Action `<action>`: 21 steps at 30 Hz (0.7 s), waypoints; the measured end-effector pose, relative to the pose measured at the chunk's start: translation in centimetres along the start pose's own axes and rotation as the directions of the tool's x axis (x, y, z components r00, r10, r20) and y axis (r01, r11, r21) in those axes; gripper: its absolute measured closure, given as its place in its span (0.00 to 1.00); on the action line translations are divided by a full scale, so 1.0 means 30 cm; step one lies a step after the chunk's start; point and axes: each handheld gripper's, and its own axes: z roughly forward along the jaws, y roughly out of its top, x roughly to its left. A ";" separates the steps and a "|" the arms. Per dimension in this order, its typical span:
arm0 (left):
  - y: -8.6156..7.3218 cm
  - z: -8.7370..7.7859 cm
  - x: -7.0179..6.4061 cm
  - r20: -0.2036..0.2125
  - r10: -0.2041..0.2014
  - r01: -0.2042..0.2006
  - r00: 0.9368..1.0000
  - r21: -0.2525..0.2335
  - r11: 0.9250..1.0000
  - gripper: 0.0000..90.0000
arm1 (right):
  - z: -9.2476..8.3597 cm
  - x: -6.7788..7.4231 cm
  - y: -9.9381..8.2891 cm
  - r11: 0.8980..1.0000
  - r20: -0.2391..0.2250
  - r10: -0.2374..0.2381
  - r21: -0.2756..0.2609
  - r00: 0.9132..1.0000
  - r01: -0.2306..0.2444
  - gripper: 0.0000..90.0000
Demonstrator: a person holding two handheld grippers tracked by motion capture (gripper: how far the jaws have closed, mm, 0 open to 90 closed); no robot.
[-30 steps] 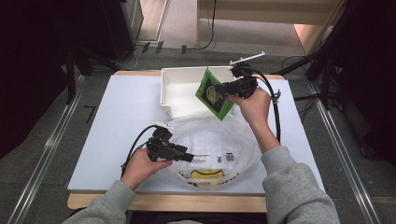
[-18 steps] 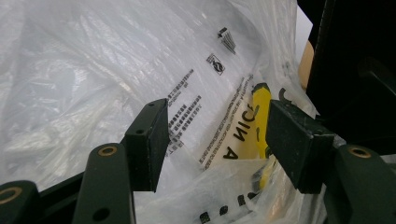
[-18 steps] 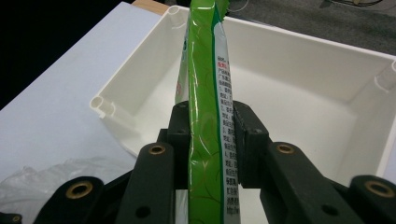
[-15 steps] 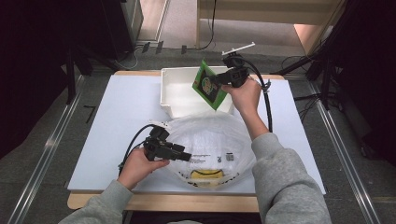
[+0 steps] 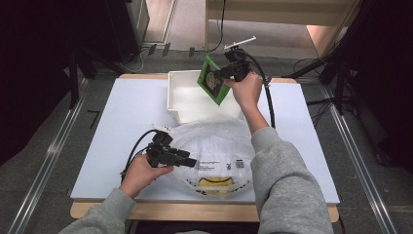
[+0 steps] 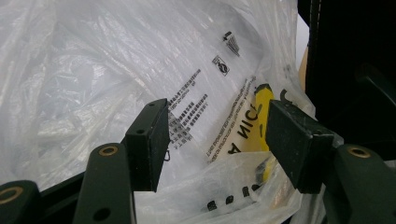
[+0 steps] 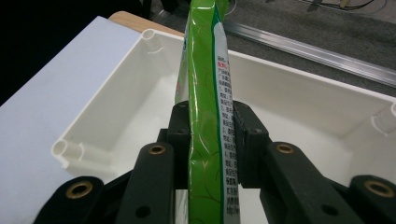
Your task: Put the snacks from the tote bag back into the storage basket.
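A green snack packet [image 5: 210,84] hangs tilted over the far right part of the white bin [image 5: 181,105], with my right gripper [image 5: 222,76] shut on its edge. In the right gripper view the packet [image 7: 205,65] stands edge-on between the two pads, pinched at the gripper [image 7: 212,140], and the empty bin [image 7: 303,107] lies below. A big crumpled clear plastic bag [image 5: 216,141] with black and yellow print lies at the table's near middle. My left gripper [image 5: 193,162] rests at its left side, and its jaws [image 6: 217,140] stand open in front of the bag's film [image 6: 107,70].
The white table [image 5: 117,117] has bare surface to the left of the bin and the bag. Black cables trail from both grippers. Dark stands and floor rails flank the table, and a wooden strip runs along its near edge.
My right gripper has carried the green packet away from the bag, farther from the person and a little left, over the bin. The left gripper has stayed put.
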 end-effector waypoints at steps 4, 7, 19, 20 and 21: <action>-0.002 0.009 -0.002 -0.004 0.002 -0.002 1.000 0.012 1.000 0.45 | 0.035 -0.016 0.011 1.000 0.017 0.010 -0.002 1.000 -0.010 0.82; -0.002 0.009 -0.002 0.002 -0.002 0.002 1.000 0.010 1.000 0.45 | 0.054 -0.029 0.030 1.000 0.027 0.019 0.000 0.999 -0.019 0.82; -0.004 -0.005 0.007 0.007 -0.004 0.004 1.000 -0.004 1.000 0.45 | 0.109 -0.053 0.127 0.999 0.056 0.051 -0.006 0.997 -0.051 0.82; -0.004 -0.007 0.008 0.000 -0.006 0.006 1.000 -0.005 1.000 0.45 | 0.111 -0.055 0.132 0.998 0.054 0.059 -0.014 0.997 -0.058 0.82; -0.004 -0.007 0.009 0.003 -0.007 0.007 1.000 -0.005 1.000 0.45 | 0.114 -0.058 0.141 0.997 0.050 0.070 -0.027 0.996 -0.068 0.82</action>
